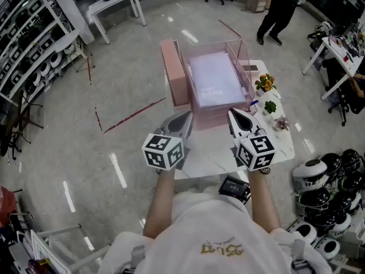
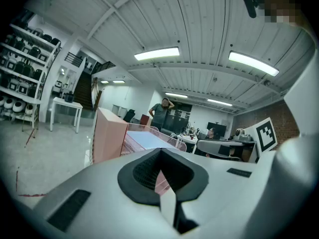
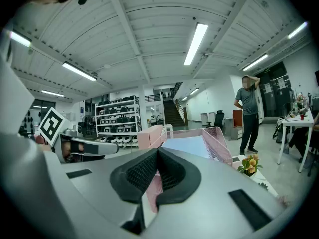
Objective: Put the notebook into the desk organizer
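A pale lavender spiral notebook (image 1: pixel 215 79) lies flat inside the pink mesh desk organizer (image 1: pixel 212 117) on a small white table (image 1: pixel 285 144). Both grippers hover side by side just short of the organizer's front wall, not touching it. My left gripper (image 1: pixel 185 117) is shut and holds nothing. My right gripper (image 1: pixel 234 116) is likewise shut and empty. In the left gripper view the notebook (image 2: pixel 149 139) shows beyond the closed pads (image 2: pixel 149 171). From the right gripper view, the notebook (image 3: pixel 192 147) rests in the organizer (image 3: pixel 222 146) past the closed pads (image 3: pixel 144 171).
A solid pink box (image 1: pixel 173 73) stands against the organizer's left side. Small potted plants (image 1: pixel 264 83) line the table's right edge. A person (image 1: pixel 279 10) stands farther off. Shelving (image 1: pixel 28 44) runs along the left, and white helmets (image 1: pixel 325 176) are heaped at the right.
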